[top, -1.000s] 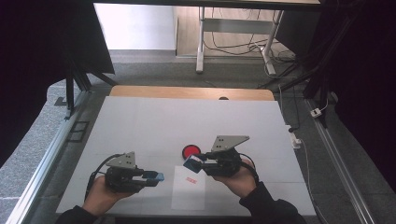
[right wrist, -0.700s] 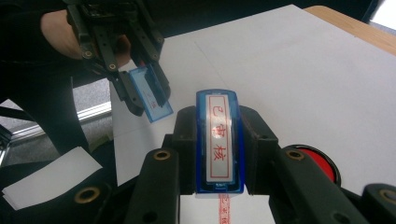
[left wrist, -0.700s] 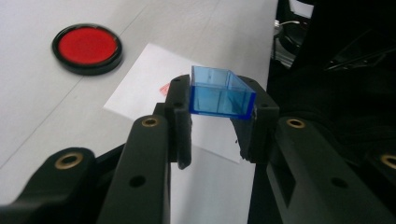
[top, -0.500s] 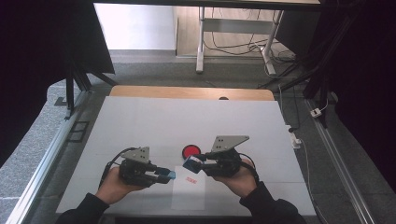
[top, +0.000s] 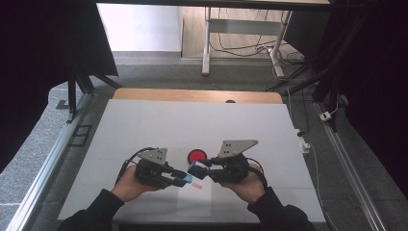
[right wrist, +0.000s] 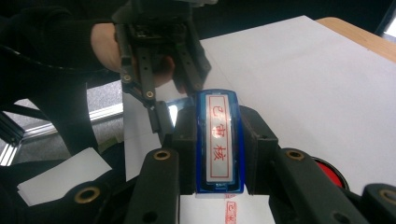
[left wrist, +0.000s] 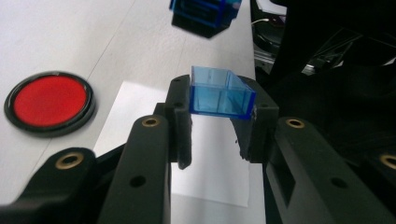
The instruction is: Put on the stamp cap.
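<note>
My left gripper is clamped on a clear blue cap, the jaws pinching its two short sides and its open hollow facing up toward the camera. Over on the other side, my right gripper is closed tight on the blue stamp, whose white label with red characters runs lengthwise between the jaws. From above, the two grippers point at each other over the near middle of the bench, cap and stamp tips just beside one another, though I can't tell if they touch. Under them lies a white sheet of paper with a small red stamp print on it. Just beyond the gripper tips sits the round red ink pad in its black rim, resting on the bench. A stack of white paper shows off to one side in the right gripper view.
</note>
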Demonstrator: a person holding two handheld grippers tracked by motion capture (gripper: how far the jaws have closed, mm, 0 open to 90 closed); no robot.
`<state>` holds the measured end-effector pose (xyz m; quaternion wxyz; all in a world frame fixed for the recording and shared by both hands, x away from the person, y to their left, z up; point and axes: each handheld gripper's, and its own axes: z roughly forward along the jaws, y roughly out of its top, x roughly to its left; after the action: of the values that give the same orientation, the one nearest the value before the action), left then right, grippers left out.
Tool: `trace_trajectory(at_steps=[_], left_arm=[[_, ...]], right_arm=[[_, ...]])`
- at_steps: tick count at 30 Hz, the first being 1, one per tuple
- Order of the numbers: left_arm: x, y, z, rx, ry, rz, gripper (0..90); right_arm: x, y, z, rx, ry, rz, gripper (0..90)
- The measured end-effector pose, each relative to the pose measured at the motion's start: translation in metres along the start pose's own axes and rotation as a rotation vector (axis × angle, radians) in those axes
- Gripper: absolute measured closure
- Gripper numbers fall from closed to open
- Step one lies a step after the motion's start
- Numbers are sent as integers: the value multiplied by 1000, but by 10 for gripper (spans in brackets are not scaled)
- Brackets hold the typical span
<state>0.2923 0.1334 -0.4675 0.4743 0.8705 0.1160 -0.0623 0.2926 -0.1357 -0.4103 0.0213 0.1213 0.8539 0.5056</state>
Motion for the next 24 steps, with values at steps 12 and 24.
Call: trace_trajectory(at_steps=[12,24], left_arm=[[8,4,8,-44,-88,43,683],[8,6,11,-72,-142,70,684]], right_arm=[[3,2,0,-23,50,-24,713],[5,2,1,-39,87,-38,713]])
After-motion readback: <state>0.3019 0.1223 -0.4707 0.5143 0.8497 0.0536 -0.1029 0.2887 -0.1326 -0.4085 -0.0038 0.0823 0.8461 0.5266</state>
